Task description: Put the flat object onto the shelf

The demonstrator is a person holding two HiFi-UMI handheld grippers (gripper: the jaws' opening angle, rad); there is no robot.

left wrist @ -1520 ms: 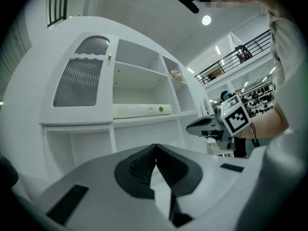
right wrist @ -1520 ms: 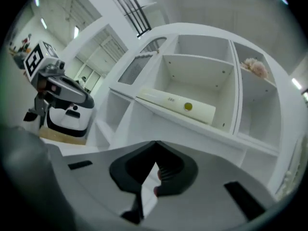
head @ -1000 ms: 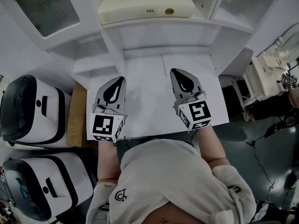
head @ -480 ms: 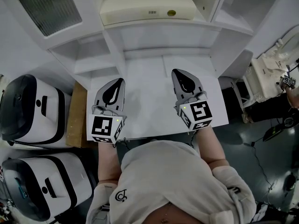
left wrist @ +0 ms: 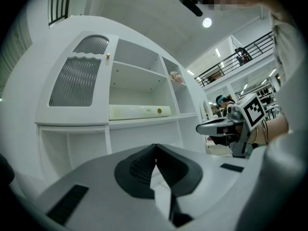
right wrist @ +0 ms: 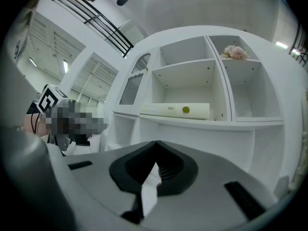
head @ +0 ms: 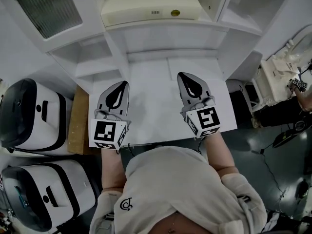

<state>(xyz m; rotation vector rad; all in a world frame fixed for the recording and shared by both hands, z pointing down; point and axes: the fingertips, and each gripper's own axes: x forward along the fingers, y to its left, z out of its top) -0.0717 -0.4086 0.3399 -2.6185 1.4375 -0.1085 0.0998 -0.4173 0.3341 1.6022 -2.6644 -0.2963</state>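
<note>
A flat cream-coloured object (head: 150, 7) with a small yellow dot lies on a middle shelf of the white cabinet (head: 165, 35); it also shows in the left gripper view (left wrist: 139, 111) and the right gripper view (right wrist: 175, 110). My left gripper (head: 126, 84) hovers over the white table top (head: 153, 101) at the left, jaws shut with nothing between them. To its right, my right gripper (head: 181, 76) is level with it, also shut and empty. Both point toward the cabinet and hold nothing.
Two white-and-black machines (head: 29, 113) (head: 41, 194) stand on the floor at the left, beside a wooden board (head: 79, 121). A white stand with cables (head: 282, 77) is at the right. A pink flower (right wrist: 234, 52) sits on an upper right shelf.
</note>
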